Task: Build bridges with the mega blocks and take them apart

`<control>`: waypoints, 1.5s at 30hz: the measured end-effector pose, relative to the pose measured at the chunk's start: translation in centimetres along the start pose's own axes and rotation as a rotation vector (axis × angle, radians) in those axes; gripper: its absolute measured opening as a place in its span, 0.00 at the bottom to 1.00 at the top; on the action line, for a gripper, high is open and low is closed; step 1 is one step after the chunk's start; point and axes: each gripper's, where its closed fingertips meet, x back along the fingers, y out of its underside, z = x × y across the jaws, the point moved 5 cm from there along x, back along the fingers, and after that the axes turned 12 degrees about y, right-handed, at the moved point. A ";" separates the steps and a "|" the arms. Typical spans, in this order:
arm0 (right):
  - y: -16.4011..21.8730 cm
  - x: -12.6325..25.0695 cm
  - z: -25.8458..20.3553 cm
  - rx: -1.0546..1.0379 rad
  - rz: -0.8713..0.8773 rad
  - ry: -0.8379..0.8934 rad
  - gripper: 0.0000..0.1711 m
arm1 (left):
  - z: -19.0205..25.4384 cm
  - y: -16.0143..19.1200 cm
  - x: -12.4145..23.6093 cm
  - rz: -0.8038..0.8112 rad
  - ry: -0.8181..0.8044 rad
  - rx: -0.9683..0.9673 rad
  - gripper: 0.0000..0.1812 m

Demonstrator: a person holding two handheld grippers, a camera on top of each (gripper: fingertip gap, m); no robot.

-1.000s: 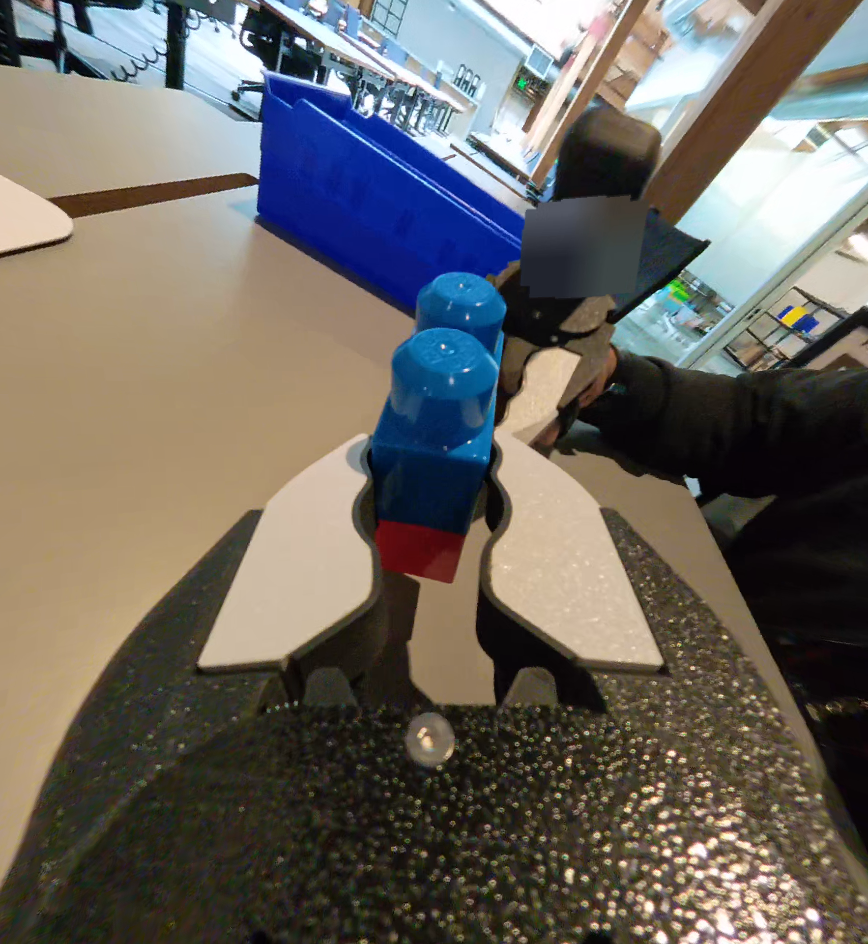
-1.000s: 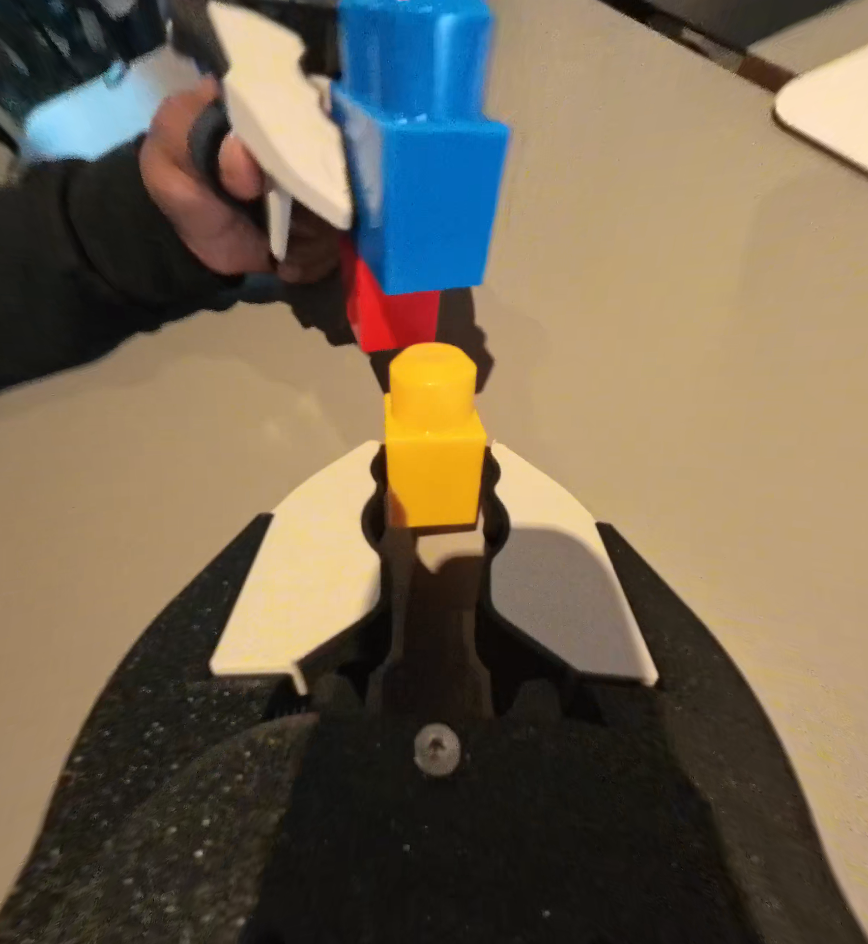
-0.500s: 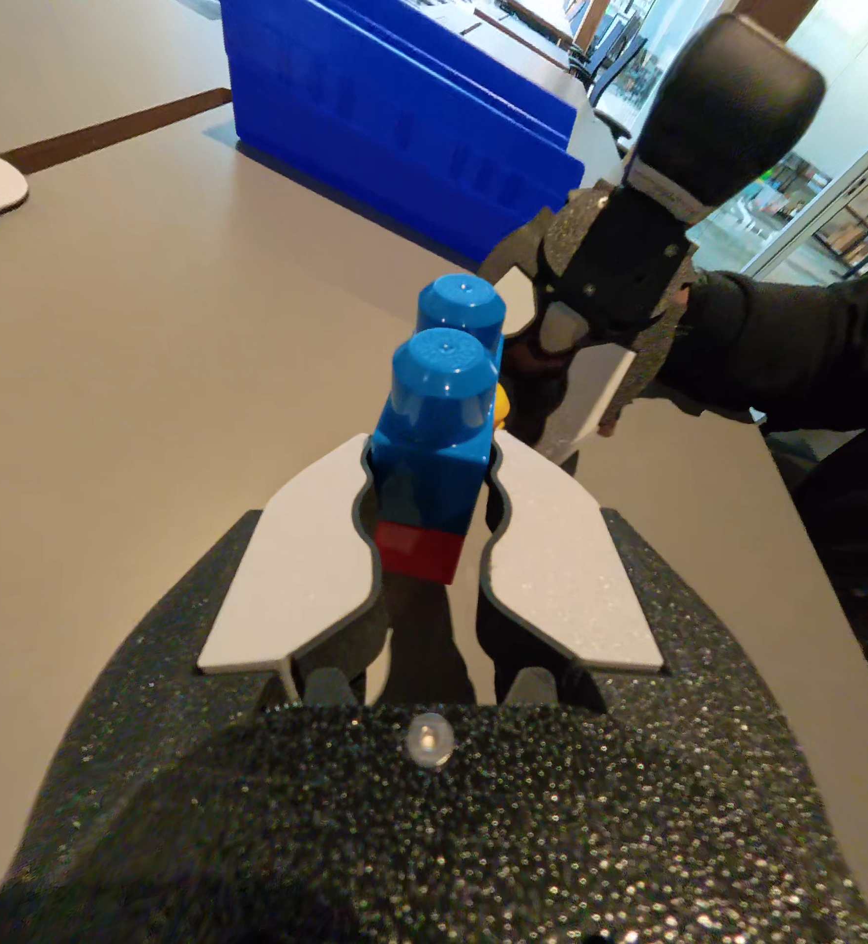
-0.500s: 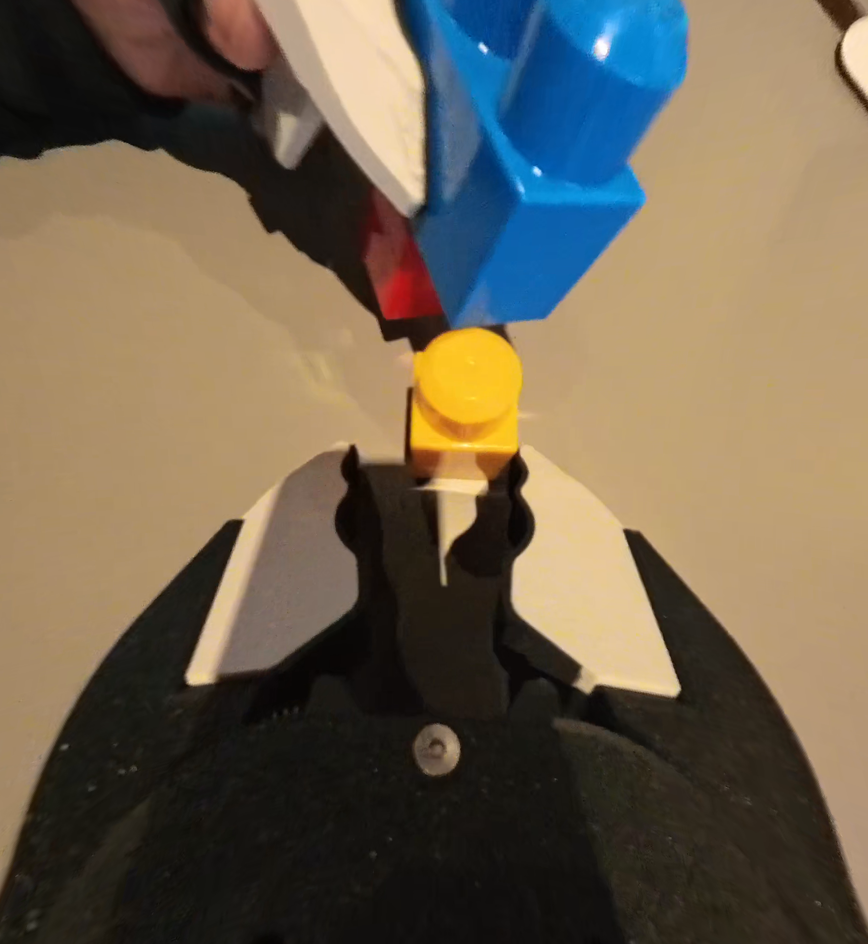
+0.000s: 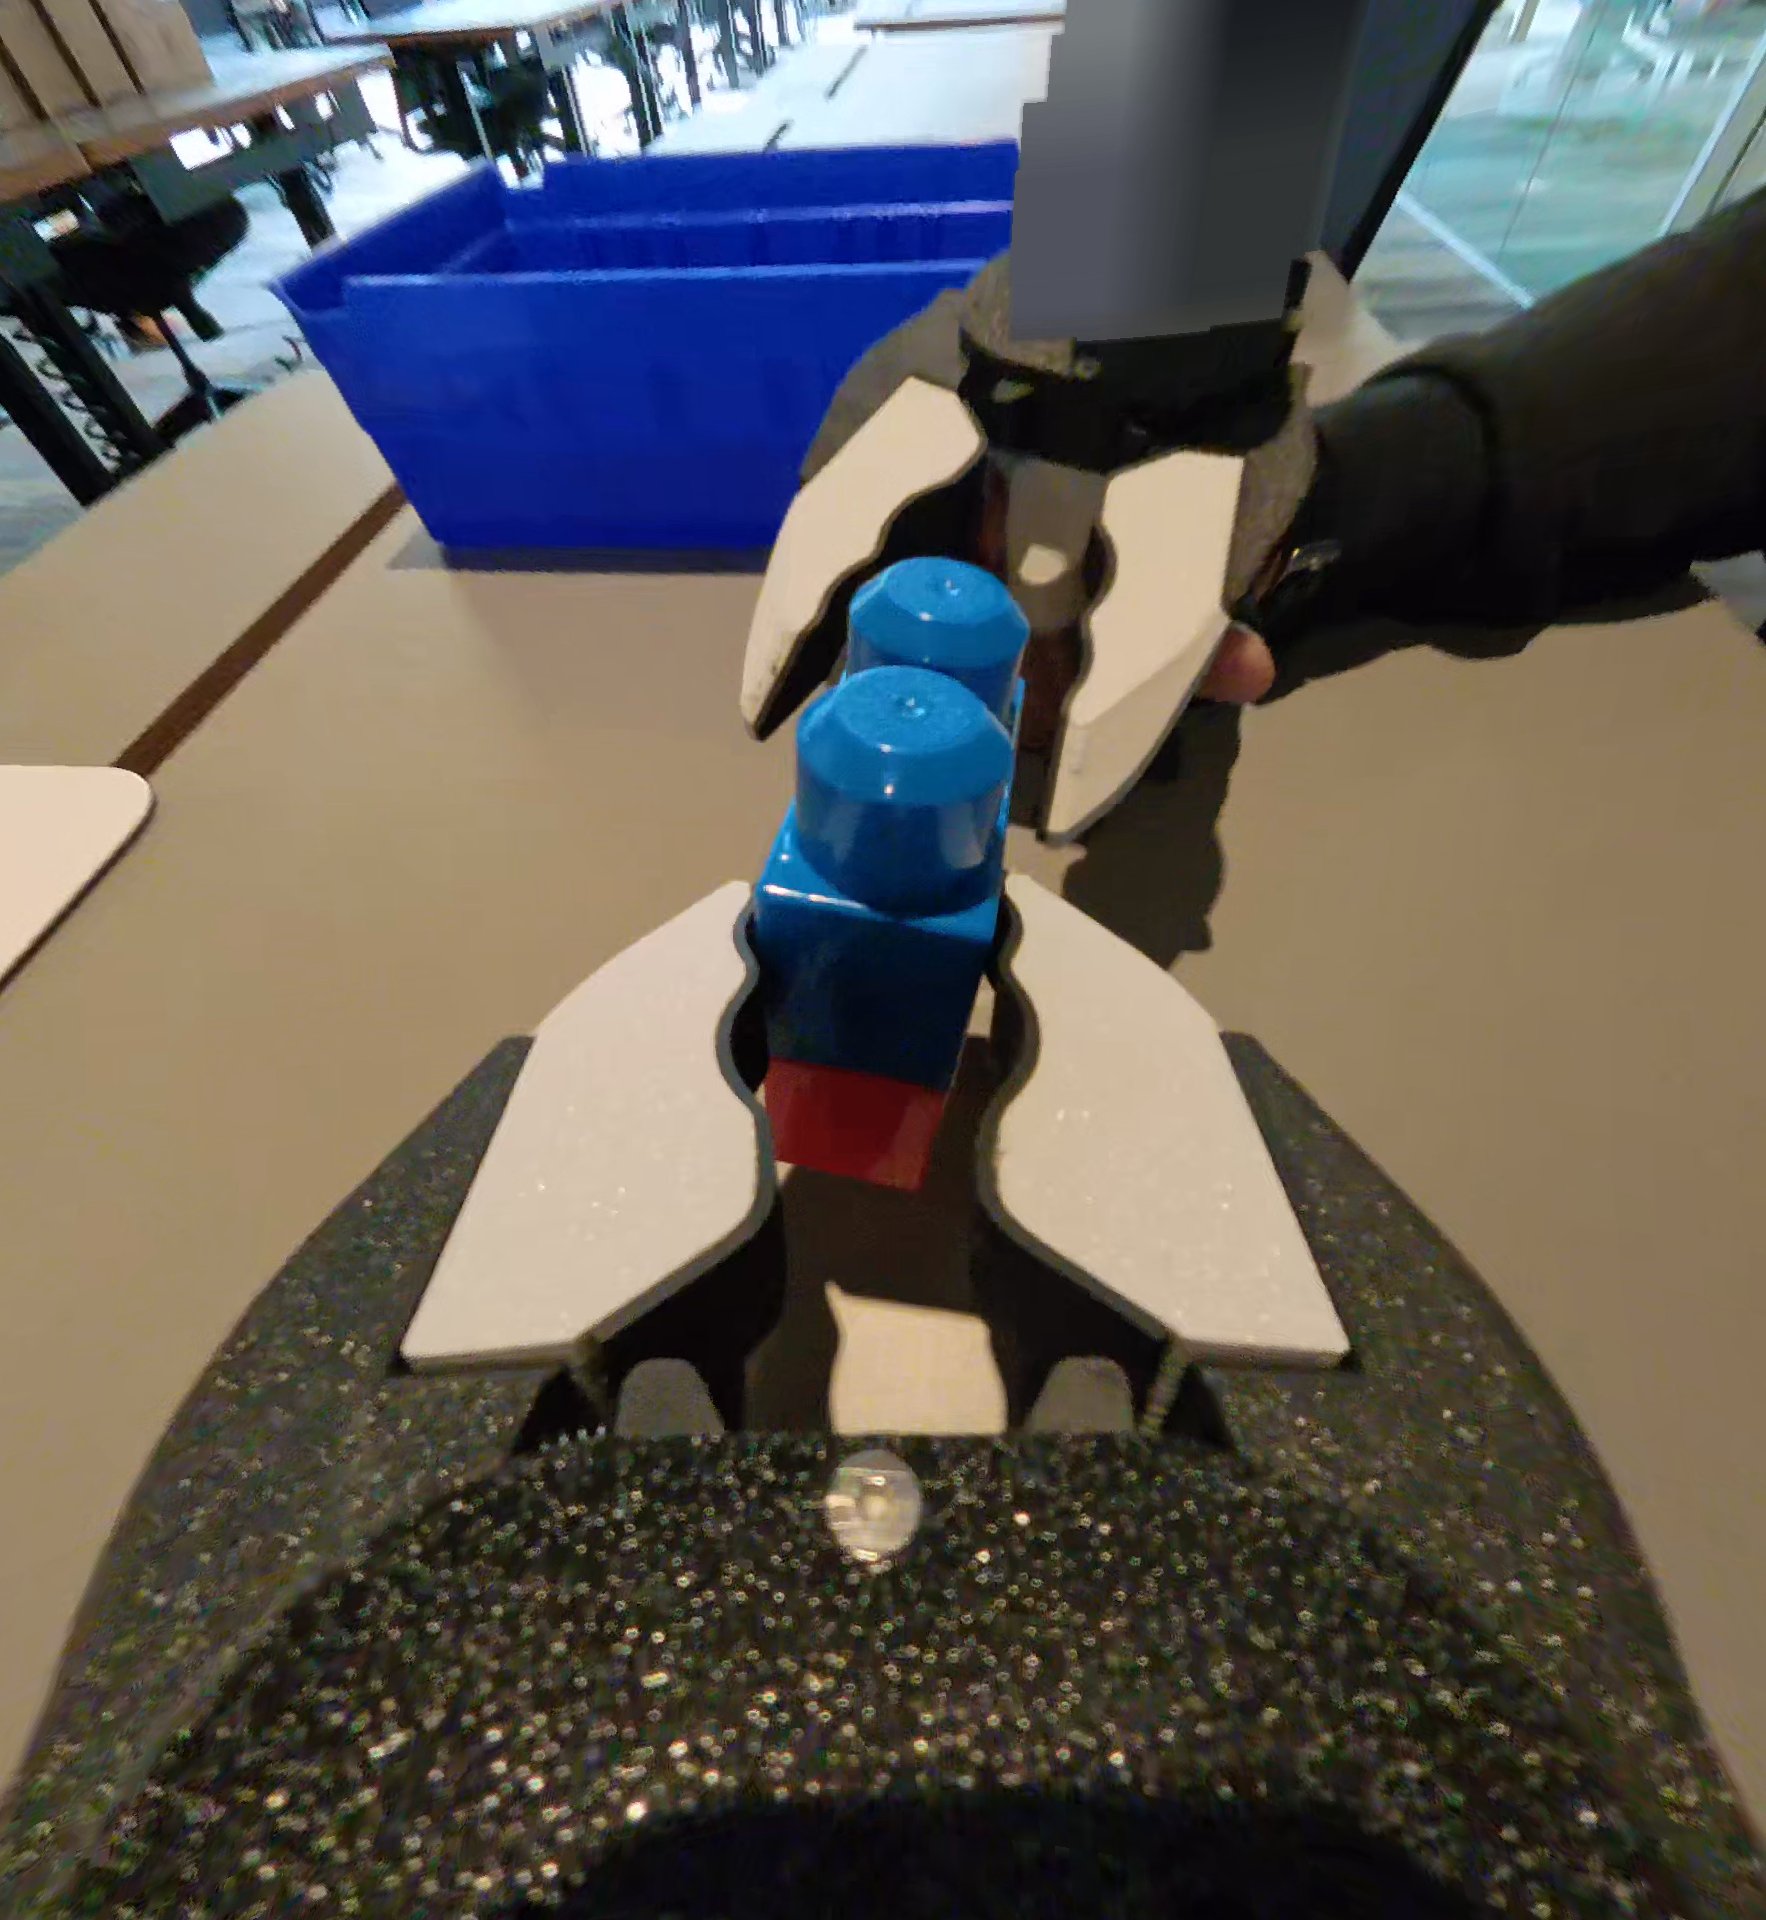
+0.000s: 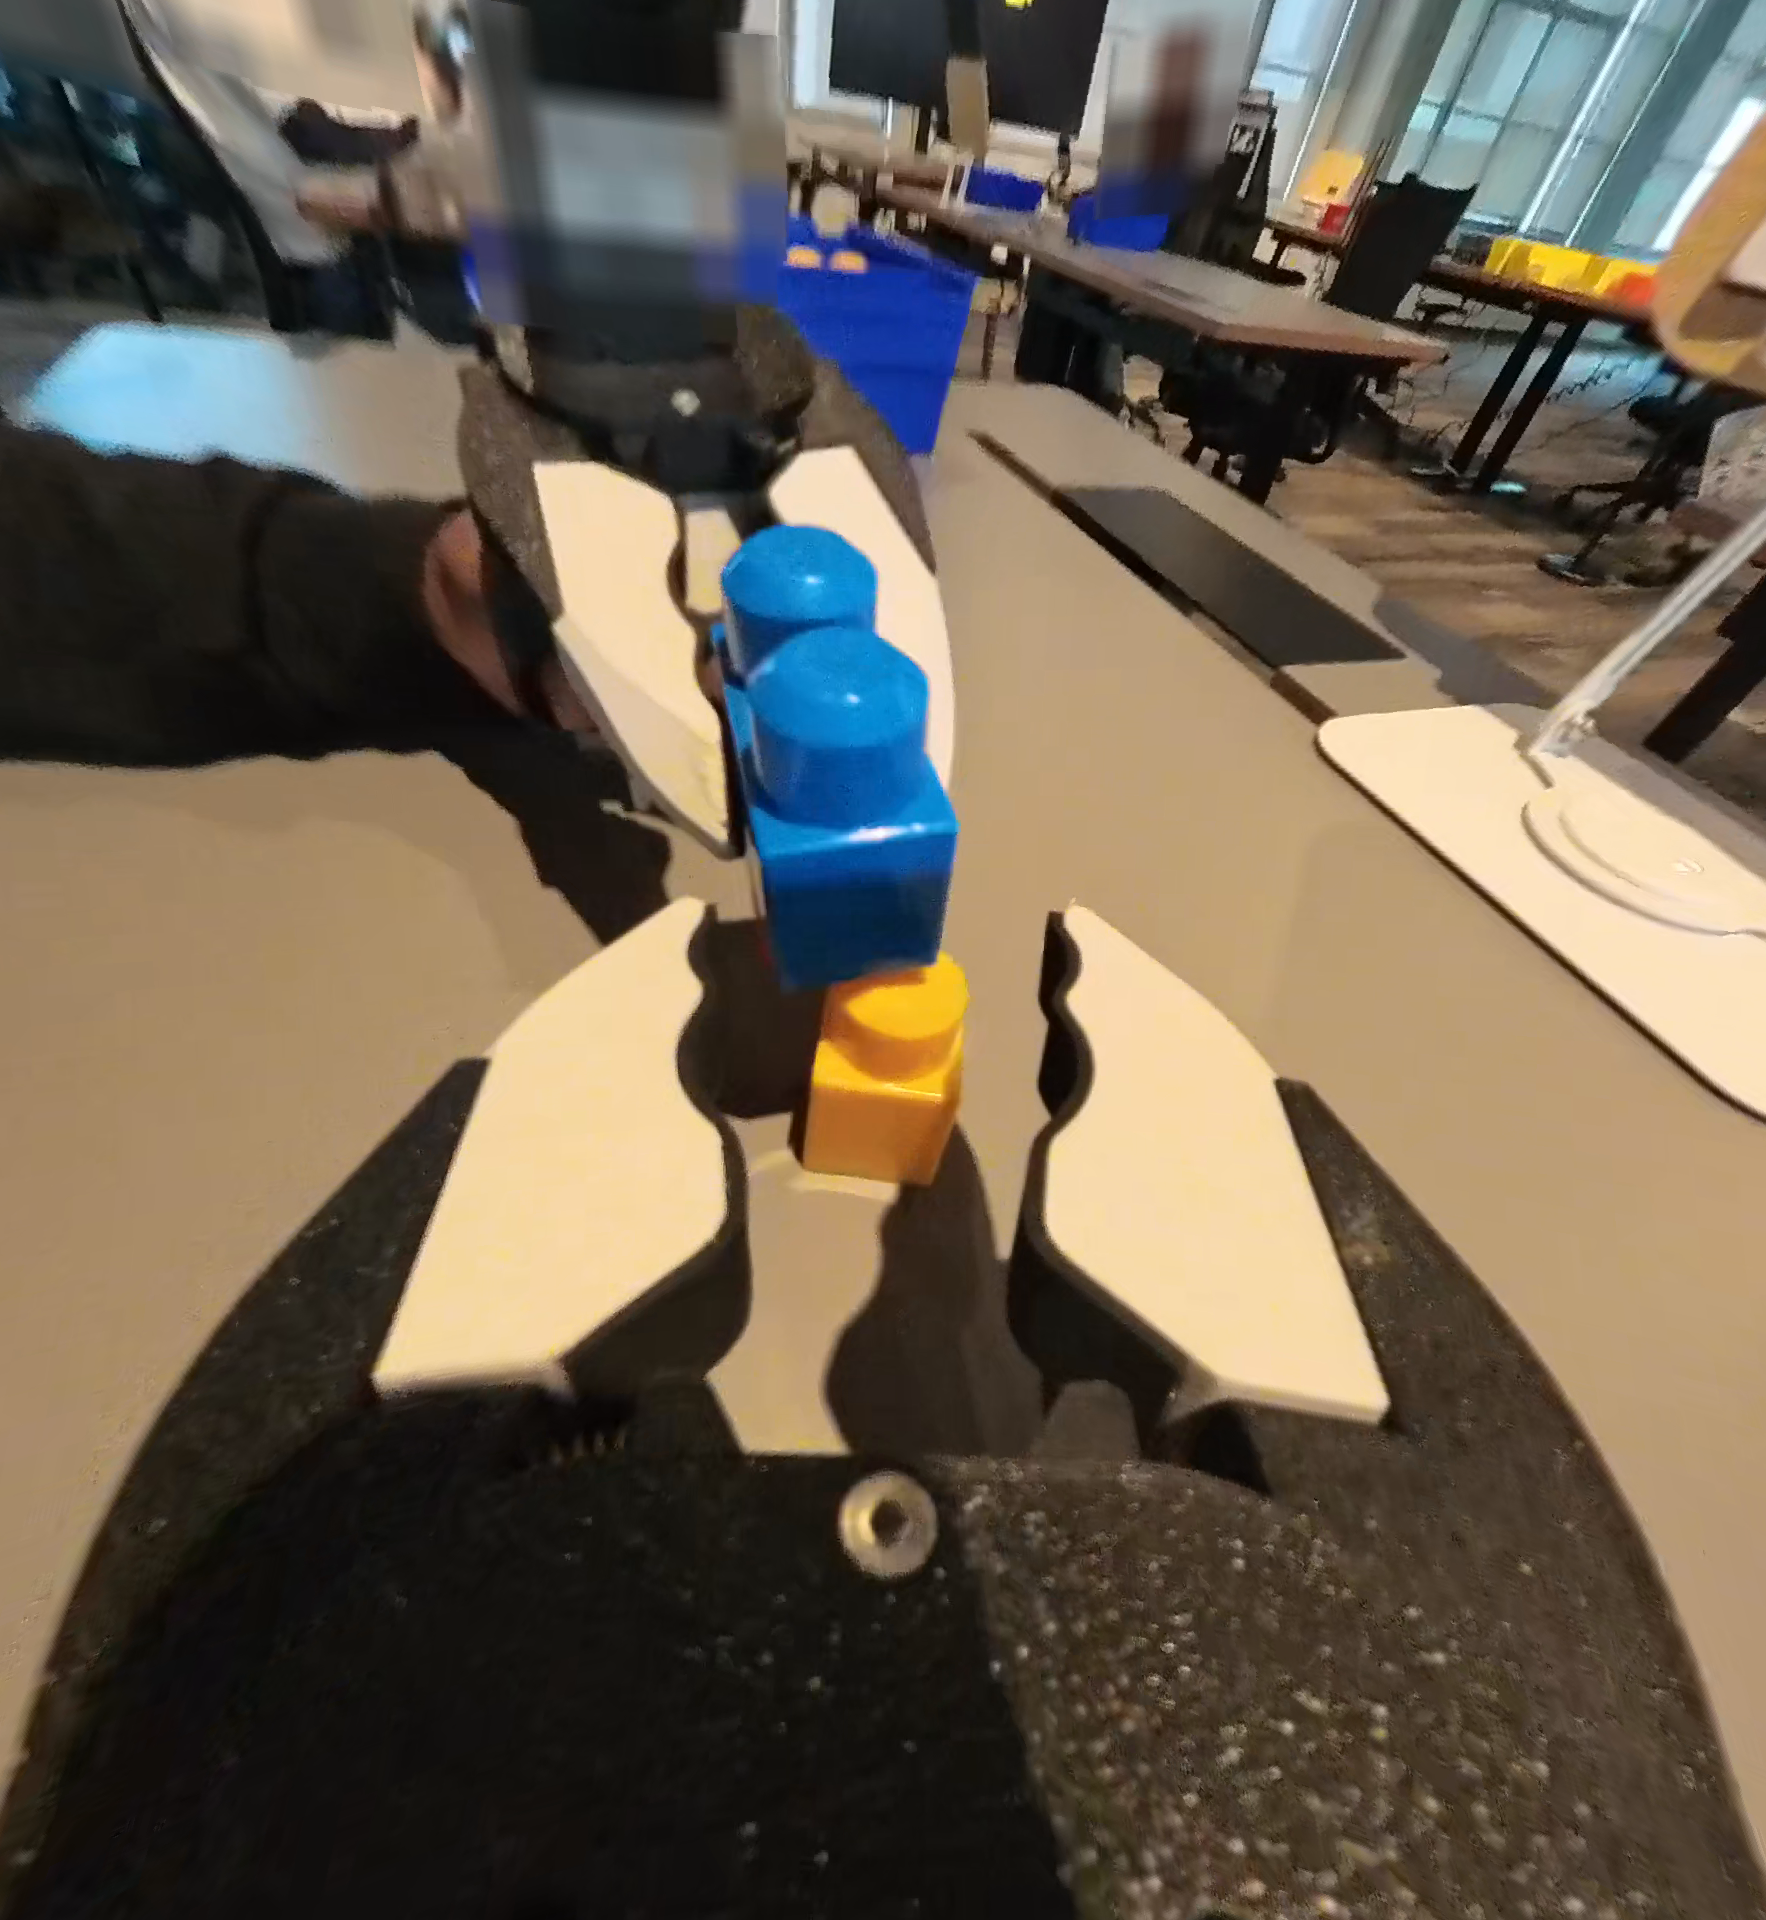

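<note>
My left gripper [image 5: 874,904] is shut on a blue two-stud block [image 5: 879,935] with a red block [image 5: 853,1127] stuck under its near end. In the right wrist view the blue block [image 6: 848,862] is level, and its end rests over a yellow one-stud block [image 6: 884,1081] standing on the table [image 6: 235,987]. My right gripper [image 6: 877,920] is open, with its fingers on either side of the yellow block and clear of it. It also shows in the left wrist view [image 5: 915,769], open around the blue block's far end. The left gripper [image 6: 817,790] shows beyond.
A blue bin [image 5: 650,364] stands at the table's far side. A white pad [image 5: 6,873] lies at the left. A white lamp base [image 6: 1585,862] sits to the right of the blocks. A dark-sleeved arm [image 6: 183,603] holds each gripper. My two grippers' fingertips are within a few centimetres of each other.
My right gripper has opened and let go of the yellow block, which now stands on the table. My left gripper has brought the blue and red blocks level, down onto the yellow block.
</note>
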 end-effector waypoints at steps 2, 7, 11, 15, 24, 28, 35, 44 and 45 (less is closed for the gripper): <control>0.3 -0.4 -0.7 0.059 -0.034 0.000 0.35 | 0.2 0.2 -0.3 -0.020 0.024 0.003 0.21; 0.5 -0.9 -1.2 0.104 -0.066 0.035 0.31 | 0.5 0.7 -0.7 -0.043 0.081 0.027 0.21; 0.6 -1.1 -1.3 0.143 -0.075 0.075 0.28 | 0.4 0.7 -0.2 -0.047 0.061 0.019 0.21; 0.7 -1.1 -1.5 0.171 -0.082 0.088 0.27 | 0.3 0.4 0.6 -0.028 0.038 0.017 0.21; 0.9 -1.3 -1.5 0.196 -0.101 0.098 0.28 | -0.9 1.4 5.6 0.068 0.062 0.148 0.21; 0.9 -1.1 -1.3 0.215 -0.093 0.117 0.28 | -0.3 2.1 5.1 0.042 0.147 0.157 0.21; -2.2 0.7 -1.8 0.002 0.116 -0.015 0.26 | 0.2 2.6 2.8 -0.052 0.175 0.141 0.21; -1.0 -1.4 -4.4 0.014 -0.050 0.024 0.27 | 1.1 2.6 2.0 -0.083 0.220 0.083 0.20; -0.8 -1.6 -4.5 0.010 -0.060 0.026 0.28 | 1.3 2.4 1.9 -0.076 0.228 0.073 0.20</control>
